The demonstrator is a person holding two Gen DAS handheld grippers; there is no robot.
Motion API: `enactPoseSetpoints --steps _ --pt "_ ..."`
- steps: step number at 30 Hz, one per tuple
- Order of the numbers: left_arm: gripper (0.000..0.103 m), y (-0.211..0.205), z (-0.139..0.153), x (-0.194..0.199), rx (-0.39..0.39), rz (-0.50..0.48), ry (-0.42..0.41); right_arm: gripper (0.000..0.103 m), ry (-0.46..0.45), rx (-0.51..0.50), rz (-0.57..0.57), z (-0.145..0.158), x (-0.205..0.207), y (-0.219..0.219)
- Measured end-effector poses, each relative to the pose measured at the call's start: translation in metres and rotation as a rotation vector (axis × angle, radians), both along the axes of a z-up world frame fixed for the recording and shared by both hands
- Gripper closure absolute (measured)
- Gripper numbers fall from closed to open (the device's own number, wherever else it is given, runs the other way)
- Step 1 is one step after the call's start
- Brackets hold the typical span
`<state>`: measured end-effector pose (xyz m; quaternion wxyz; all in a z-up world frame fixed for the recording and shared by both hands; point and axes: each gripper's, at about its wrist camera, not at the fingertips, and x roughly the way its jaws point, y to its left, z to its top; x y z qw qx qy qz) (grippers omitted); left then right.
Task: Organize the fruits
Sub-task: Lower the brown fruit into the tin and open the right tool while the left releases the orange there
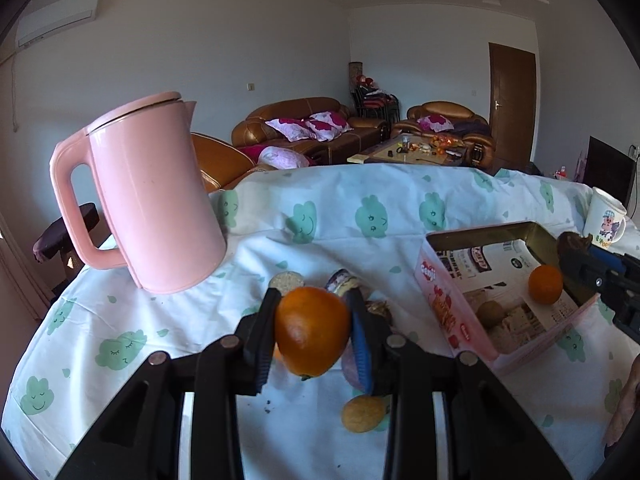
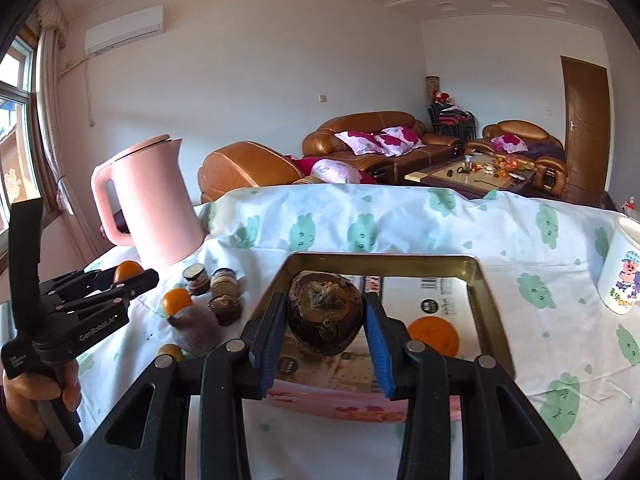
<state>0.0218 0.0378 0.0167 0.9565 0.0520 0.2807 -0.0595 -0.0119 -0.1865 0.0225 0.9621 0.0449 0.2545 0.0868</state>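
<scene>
My left gripper (image 1: 312, 322) is shut on an orange (image 1: 312, 330) and holds it above the tablecloth, left of the pink box (image 1: 448, 312). It also shows in the right wrist view (image 2: 128, 276). My right gripper (image 2: 326, 320) is shut on a brown mangosteen (image 2: 325, 316) over the box's open tray (image 2: 384, 260). One orange (image 2: 434, 336) lies inside the box, also seen in the left wrist view (image 1: 545, 284). More oranges (image 2: 177, 300) and several brown fruits (image 2: 224, 280) lie on the cloth between the grippers.
A pink kettle (image 1: 148, 196) stands at the back left of the table. A white printed cup (image 2: 622, 268) stands at the right. A small yellowish fruit (image 1: 363, 414) lies under my left gripper. The table's far edge drops toward sofas.
</scene>
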Motion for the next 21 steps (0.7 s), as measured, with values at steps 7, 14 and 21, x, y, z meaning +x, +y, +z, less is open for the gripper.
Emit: enactPoseSetpoints --steps 7,14,21 --pt "0.068 -0.050 0.011 0.011 -0.024 -0.075 0.008 0.062 -0.028 -0.014 -0.103 0.005 0.008 -0.038" --pt "0.068 -0.103 0.006 0.031 -0.064 -0.133 0.069 0.062 -0.029 -0.009 -0.217 0.006 0.014 -0.082" --pt "0.068 -0.150 -0.010 0.046 -0.036 -0.145 0.115 0.062 0.027 -0.023 -0.205 -0.005 0.036 -0.088"
